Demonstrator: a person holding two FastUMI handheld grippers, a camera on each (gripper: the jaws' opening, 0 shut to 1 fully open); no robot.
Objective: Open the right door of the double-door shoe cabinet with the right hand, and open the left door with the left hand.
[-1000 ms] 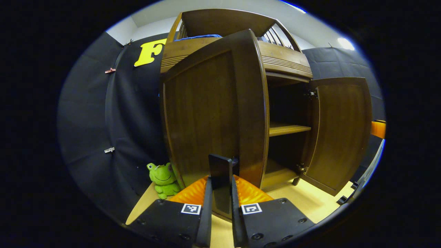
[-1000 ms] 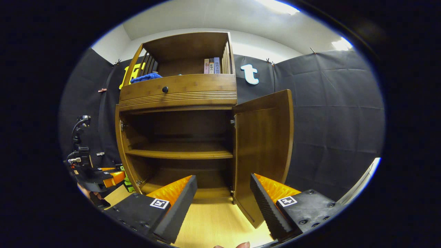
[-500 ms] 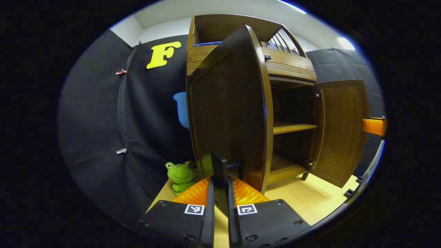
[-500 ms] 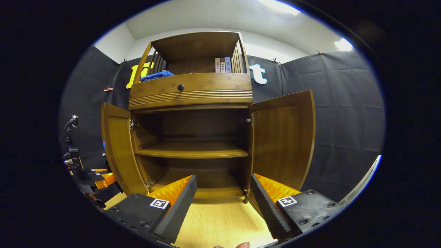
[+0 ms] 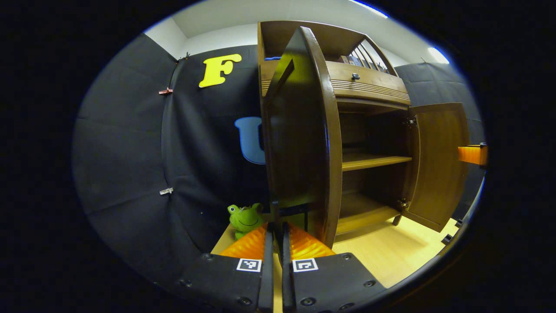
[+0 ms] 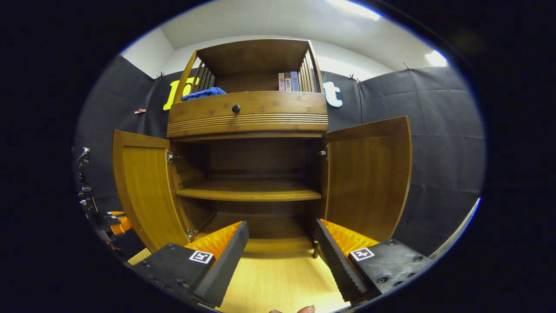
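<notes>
The brown wooden shoe cabinet stands with both doors swung out. In the left gripper view the left door is seen nearly edge-on, and my left gripper is shut on its dark handle near the lower edge. The right door hangs wide at the far side. In the right gripper view the left door and right door flank the bare inner shelf. My right gripper is open in front of the cabinet, touching nothing. The left gripper shows by the left door.
A green frog toy sits on the floor left of the cabinet, behind the left door. A blue cloth and books lie on the top shelf above a drawer with a dark knob. Light wooden floor lies before the cabinet.
The left door has swung further out with my left gripper holding its handle. The right gripper stays open and has drifted slightly, so the cabinet sits more to the right in its view.
</notes>
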